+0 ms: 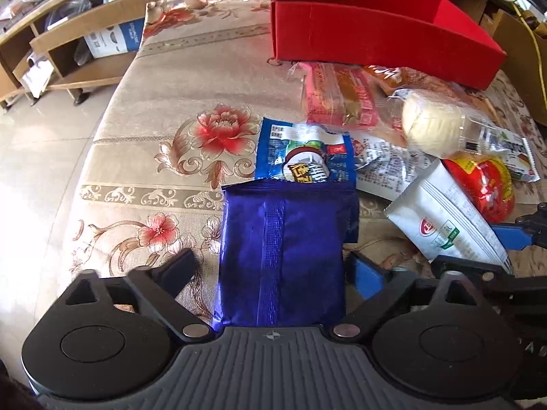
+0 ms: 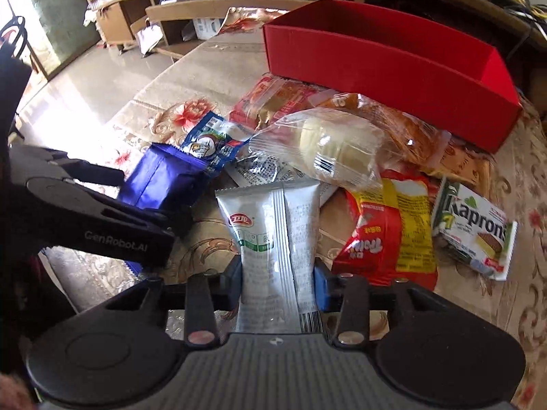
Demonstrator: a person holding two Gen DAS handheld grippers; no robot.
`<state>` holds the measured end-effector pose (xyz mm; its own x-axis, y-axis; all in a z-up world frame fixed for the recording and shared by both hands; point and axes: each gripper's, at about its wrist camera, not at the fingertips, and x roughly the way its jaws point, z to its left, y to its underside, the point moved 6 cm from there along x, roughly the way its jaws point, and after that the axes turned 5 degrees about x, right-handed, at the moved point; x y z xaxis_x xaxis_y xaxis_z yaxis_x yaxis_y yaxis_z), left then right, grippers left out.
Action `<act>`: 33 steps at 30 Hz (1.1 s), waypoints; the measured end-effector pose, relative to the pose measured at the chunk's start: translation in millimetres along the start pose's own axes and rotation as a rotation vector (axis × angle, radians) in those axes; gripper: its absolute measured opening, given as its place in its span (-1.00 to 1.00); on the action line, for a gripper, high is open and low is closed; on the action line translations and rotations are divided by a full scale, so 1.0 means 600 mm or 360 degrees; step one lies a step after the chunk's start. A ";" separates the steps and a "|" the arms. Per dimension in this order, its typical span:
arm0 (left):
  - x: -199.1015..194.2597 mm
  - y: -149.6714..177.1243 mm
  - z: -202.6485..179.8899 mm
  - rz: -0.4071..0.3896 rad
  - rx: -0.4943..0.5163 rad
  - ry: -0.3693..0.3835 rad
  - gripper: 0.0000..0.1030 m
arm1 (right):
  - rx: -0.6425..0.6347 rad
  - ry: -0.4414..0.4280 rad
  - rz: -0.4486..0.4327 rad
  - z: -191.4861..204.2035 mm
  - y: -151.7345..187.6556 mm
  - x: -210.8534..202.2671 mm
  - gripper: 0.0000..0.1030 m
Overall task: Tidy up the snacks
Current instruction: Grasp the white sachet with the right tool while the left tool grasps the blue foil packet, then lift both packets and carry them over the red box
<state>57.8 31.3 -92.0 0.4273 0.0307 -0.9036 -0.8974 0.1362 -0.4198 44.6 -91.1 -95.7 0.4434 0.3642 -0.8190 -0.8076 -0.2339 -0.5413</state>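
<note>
A dark blue snack packet [image 1: 283, 256] lies between the fingers of my left gripper [image 1: 273, 270]; the jaws stand wide and do not press it. It also shows in the right wrist view [image 2: 160, 181]. My right gripper [image 2: 278, 280] is shut on a white snack packet [image 2: 273, 239], which also shows in the left wrist view [image 1: 448, 222]. A red open box [image 1: 376, 34] stands at the back of the table, and shows in the right wrist view [image 2: 386, 68]. A pile of snacks lies before it: a clear-wrapped pale cake [image 2: 335, 147], a red and yellow packet [image 2: 386, 232], a Kaprons wafer pack [image 2: 475, 229].
The table wears a beige floral cloth [image 1: 171, 136]. A light blue packet [image 1: 301, 153] lies behind the dark blue one. Wooden shelving [image 1: 68, 34] stands beyond the table's left edge over a tiled floor. A cardboard box [image 1: 519, 68] and cables are at the right.
</note>
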 end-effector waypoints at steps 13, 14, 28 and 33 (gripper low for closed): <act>-0.002 -0.002 0.002 0.0003 -0.0055 0.0125 0.86 | 0.0076 -0.0070 -0.0047 -0.002 0.007 -0.028 -0.31; 0.003 -0.004 0.003 0.0008 -0.0063 0.0119 0.94 | 0.0077 -0.0072 -0.0046 -0.002 0.007 -0.028 -0.31; -0.022 0.006 0.013 -0.0012 -0.0139 0.0104 0.33 | 0.0102 -0.0055 -0.0062 -0.009 0.009 -0.037 -0.31; -0.047 0.009 0.004 -0.0062 -0.0136 0.0145 0.32 | 0.0125 -0.0058 -0.0099 -0.012 0.006 -0.048 -0.31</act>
<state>41.3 33.5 -68.3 0.4540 -0.0636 -0.8887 -0.8879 0.0505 -0.4572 31.8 -108.7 -75.3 0.4805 0.4085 -0.7761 -0.8076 -0.1390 -0.5732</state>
